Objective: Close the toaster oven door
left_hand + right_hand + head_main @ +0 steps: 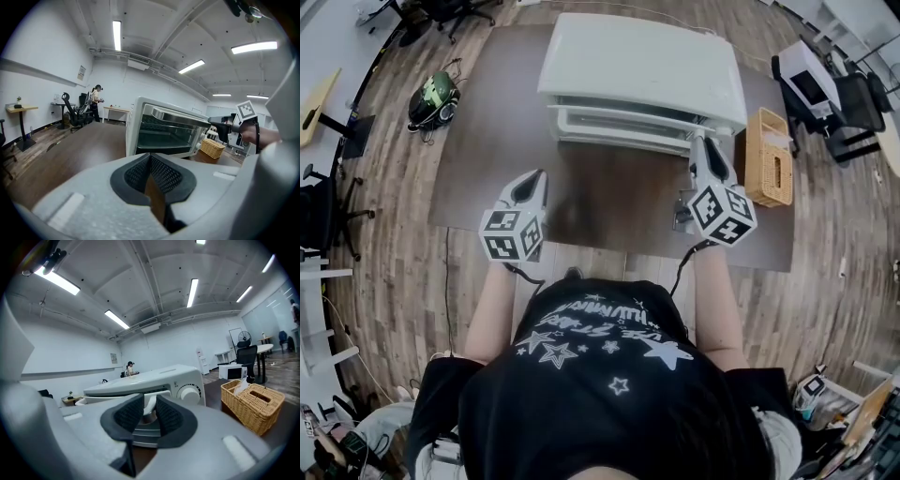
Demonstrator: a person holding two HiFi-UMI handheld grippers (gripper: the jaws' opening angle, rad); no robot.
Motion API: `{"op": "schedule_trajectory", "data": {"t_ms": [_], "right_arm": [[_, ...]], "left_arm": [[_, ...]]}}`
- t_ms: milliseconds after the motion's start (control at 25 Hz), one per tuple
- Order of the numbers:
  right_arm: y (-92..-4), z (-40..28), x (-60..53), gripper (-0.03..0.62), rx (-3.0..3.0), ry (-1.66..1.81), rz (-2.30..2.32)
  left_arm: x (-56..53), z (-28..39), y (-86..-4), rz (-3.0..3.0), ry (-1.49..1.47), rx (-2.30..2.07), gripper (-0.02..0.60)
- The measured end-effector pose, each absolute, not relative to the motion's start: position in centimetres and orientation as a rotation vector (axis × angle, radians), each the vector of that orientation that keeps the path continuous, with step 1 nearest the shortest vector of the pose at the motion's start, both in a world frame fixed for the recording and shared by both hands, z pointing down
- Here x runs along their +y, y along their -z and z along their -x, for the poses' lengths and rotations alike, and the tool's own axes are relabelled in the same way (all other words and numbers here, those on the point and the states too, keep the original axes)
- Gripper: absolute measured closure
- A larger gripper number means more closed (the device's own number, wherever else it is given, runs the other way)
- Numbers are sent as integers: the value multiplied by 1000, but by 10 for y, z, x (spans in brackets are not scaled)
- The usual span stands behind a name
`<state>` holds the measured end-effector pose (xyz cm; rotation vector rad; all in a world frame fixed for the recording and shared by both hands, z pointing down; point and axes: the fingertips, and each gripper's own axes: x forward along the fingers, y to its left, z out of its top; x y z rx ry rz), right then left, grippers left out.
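Rt gripper [149, 405] grips door handle [98, 399] — glass [161, 133] shows in left gripper view.

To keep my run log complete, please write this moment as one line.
toaster oven door: ajar | right tool: closed on door handle | left tool: shut, empty

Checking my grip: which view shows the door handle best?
Left gripper view: most of the door handle spans the toaster oven front. Right gripper view shows only its end between the jaws; head view, its edge.
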<state>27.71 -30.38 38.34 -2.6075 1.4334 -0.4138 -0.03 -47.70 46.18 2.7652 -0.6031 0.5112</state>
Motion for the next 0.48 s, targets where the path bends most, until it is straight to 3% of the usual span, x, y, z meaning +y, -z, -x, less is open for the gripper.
{"op": "schedule_trajectory", "data": {"t_ms": [480], "right_arm": [[-381,-293,-315,508,1439,408,2583]], "left_arm": [[-469,6,-465,-2761,-532,-622,571]]}}
